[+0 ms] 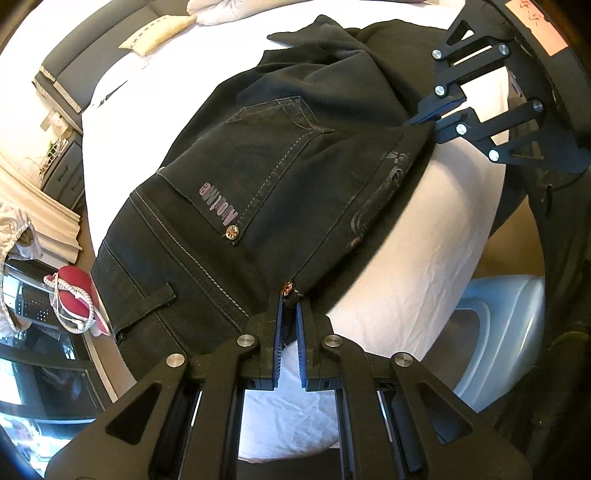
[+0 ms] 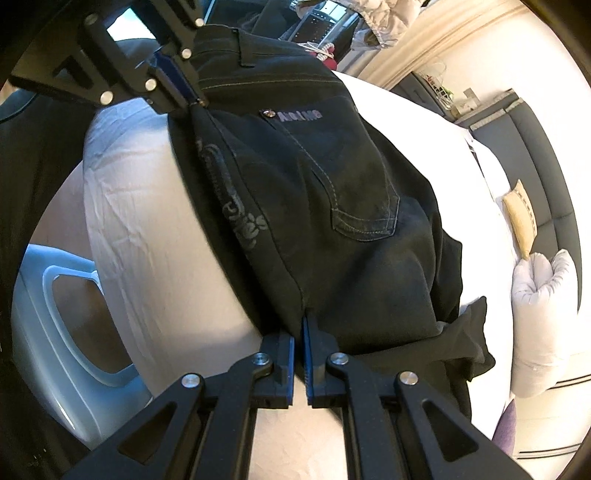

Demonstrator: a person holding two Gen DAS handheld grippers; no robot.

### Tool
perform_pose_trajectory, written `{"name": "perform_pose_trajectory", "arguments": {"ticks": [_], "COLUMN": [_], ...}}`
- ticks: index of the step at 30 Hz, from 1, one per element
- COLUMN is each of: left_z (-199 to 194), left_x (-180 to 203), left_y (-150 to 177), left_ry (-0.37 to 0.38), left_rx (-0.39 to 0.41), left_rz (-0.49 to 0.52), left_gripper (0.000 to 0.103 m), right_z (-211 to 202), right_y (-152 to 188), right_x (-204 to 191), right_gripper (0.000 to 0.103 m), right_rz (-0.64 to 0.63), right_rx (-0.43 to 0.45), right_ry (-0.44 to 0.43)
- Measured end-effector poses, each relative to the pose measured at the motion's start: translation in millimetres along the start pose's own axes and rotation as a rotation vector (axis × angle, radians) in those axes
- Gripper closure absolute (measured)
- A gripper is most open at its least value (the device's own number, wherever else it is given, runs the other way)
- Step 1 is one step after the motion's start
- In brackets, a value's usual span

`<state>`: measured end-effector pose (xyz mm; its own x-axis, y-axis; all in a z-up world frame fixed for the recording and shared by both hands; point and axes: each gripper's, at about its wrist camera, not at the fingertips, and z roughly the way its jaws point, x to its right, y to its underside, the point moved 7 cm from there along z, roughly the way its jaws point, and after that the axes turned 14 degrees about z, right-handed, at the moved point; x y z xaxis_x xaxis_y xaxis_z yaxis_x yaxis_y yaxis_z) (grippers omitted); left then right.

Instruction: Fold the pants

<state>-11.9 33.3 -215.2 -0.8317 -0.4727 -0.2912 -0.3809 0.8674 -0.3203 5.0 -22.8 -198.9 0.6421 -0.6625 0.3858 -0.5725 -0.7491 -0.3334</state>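
Black denim pants lie on a white bed, back pocket up, with a pink logo and metal rivets. My left gripper is shut on the pants' near edge at the waist corner by a rivet. My right gripper shows at upper right, shut on the same side edge farther along. In the right wrist view the right gripper pinches the pants at their folded side seam, and the left gripper holds the waist corner at upper left. The edge between them is lifted and taut.
A pale blue plastic chair stands beside the bed. A cream cushion and a rolled white duvet lie at the far side by a dark headboard. A dresser with clutter stands at left.
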Motion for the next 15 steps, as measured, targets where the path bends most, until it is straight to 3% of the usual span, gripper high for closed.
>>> {"name": "perform_pose_trajectory", "arguments": {"ticks": [6, 11, 15], "left_z": [-5.6, -27.6, -52.5], "left_x": [-11.0, -24.1, -43.4], "left_y": [6.4, 13.4, 13.1], "left_ry": [0.018, 0.096, 0.063], "left_rx": [0.029, 0.040, 0.055], "left_rz": [-0.063, -0.130, -0.167], "left_gripper": [0.094, 0.089, 0.089], "right_z": [14.3, 17.1, 17.8], "right_y": [2.0, 1.8, 2.4], "right_x": [-5.4, -5.4, -8.4], "right_gripper": [0.097, 0.096, 0.096], "right_rz": [0.031, 0.050, 0.058], "right_rx": [-0.003, 0.001, 0.003], "right_ry": [0.001, 0.012, 0.020]}}
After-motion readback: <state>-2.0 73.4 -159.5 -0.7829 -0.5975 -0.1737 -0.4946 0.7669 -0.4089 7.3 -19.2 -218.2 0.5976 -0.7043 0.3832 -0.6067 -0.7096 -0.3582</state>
